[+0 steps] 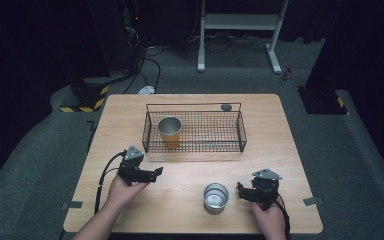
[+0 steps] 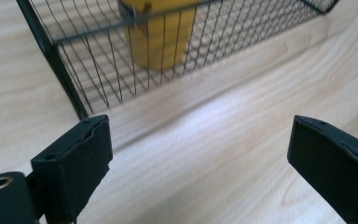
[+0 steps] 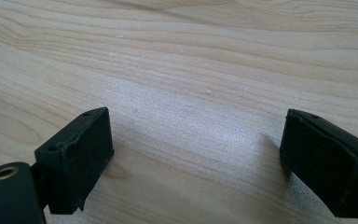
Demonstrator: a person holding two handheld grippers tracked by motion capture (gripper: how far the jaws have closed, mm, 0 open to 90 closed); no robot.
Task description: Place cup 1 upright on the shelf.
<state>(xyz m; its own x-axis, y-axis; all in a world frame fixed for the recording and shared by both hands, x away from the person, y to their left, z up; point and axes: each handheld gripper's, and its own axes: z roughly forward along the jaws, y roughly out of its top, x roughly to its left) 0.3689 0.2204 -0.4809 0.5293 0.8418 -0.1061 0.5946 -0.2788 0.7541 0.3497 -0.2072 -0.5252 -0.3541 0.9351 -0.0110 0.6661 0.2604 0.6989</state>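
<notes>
Overhead, steel cup [image 1: 216, 196] beside right gripper [image 1: 241, 190]

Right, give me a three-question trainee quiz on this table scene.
1. True or false: the yellow cup stands inside the wire basket.
2. Which gripper is nearer the silver cup: A left gripper, B right gripper?
3. Fill in: the silver cup stands on the ____, outside the basket.

Key: 1 true. 2 B. 3 table.
</notes>
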